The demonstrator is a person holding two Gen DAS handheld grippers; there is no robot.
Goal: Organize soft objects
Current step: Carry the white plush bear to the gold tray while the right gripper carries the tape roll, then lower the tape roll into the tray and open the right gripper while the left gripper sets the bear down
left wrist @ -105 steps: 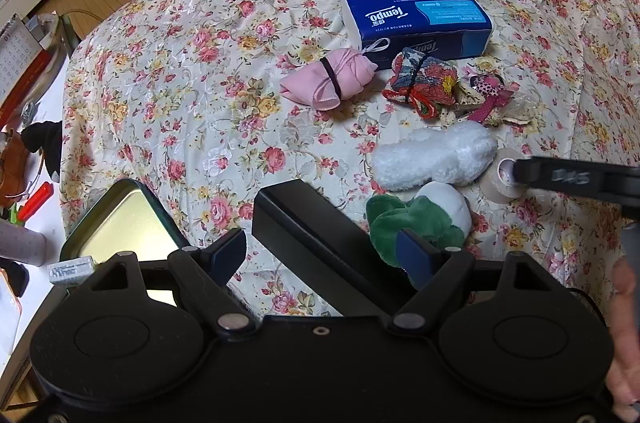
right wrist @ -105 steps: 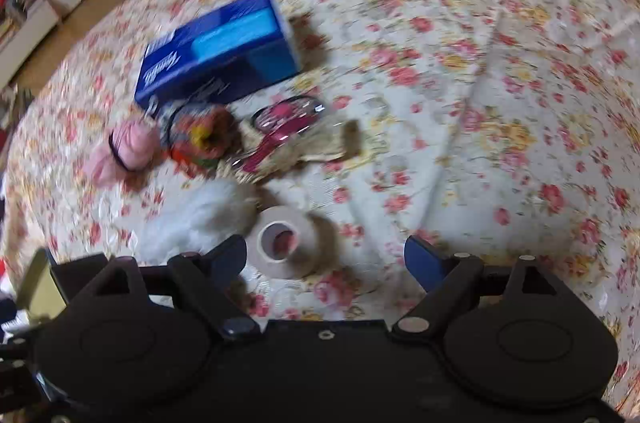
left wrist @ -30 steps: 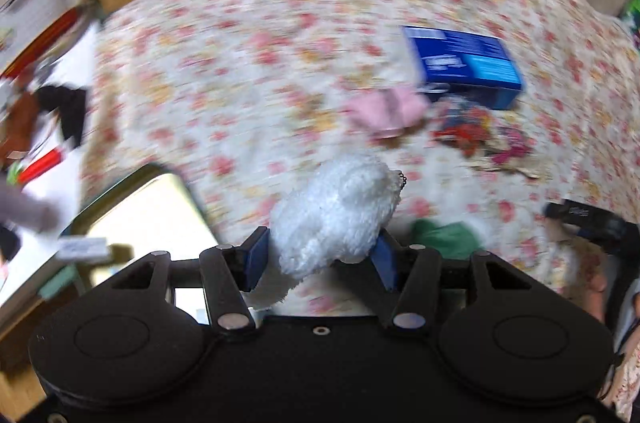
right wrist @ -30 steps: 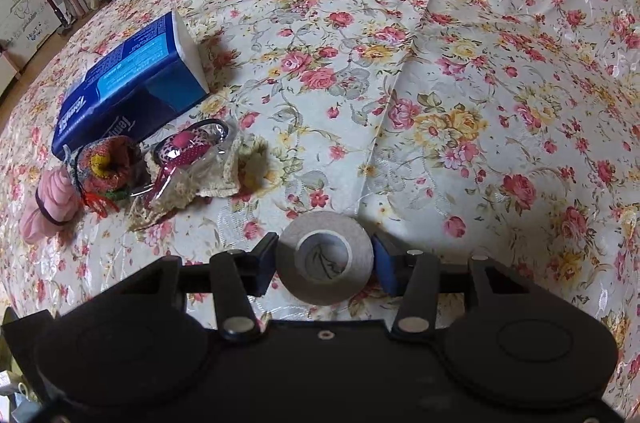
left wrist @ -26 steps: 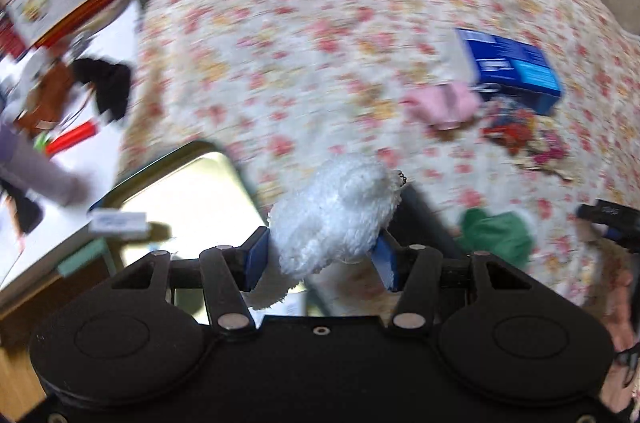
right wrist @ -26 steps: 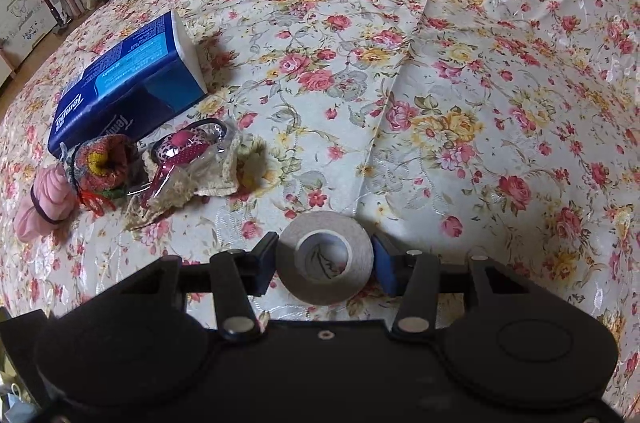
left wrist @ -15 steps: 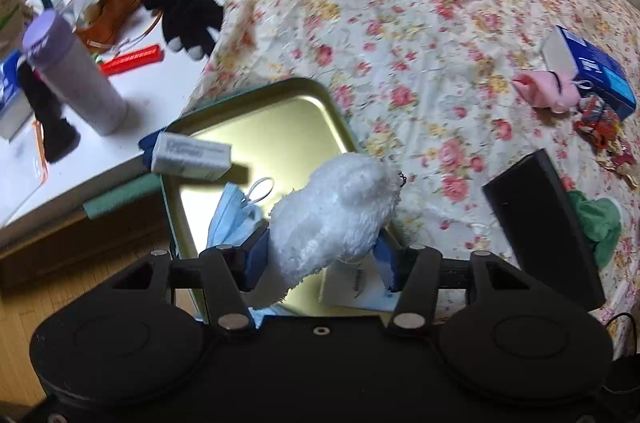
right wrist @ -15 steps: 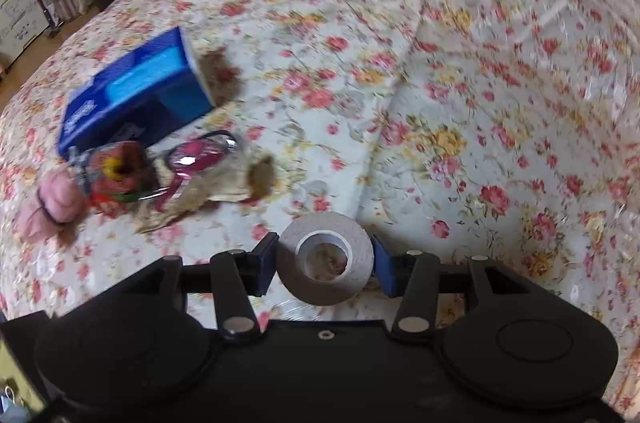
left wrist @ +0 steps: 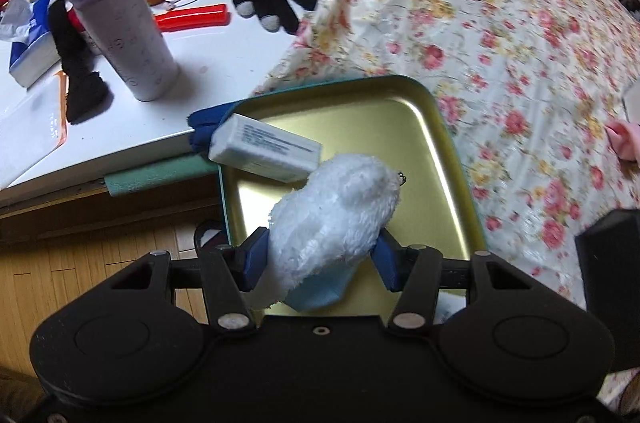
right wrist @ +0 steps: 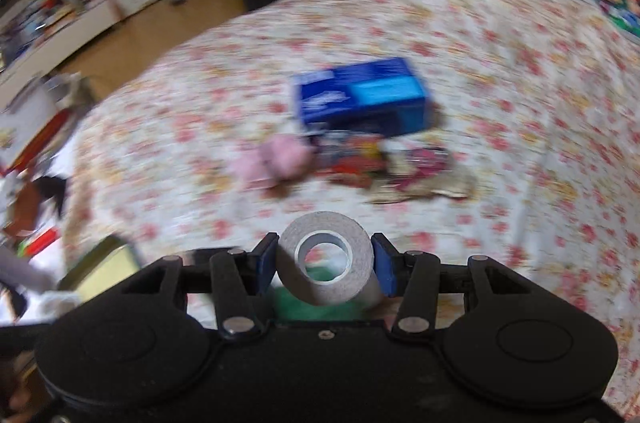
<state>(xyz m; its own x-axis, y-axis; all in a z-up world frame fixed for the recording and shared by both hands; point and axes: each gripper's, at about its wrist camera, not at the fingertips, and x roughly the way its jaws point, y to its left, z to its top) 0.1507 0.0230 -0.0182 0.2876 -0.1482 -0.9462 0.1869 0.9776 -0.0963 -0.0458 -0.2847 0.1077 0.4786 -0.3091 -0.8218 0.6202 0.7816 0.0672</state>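
Both grippers loaded: left gripper [left wrist: 320,259] clamps white plush [left wrist: 336,219]; right gripper [right wrist: 324,265] clamps tape roll [right wrist: 325,263].

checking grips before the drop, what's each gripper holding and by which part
The left gripper pinches the white fluffy plush across its lower middle, above the gold tin tray. The right gripper clamps the tape roll by its outer sides.

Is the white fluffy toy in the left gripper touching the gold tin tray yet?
Cannot tell. In the left wrist view the white fluffy toy is clamped in the left gripper and overlaps the gold tin tray, but no contact or gap shows.
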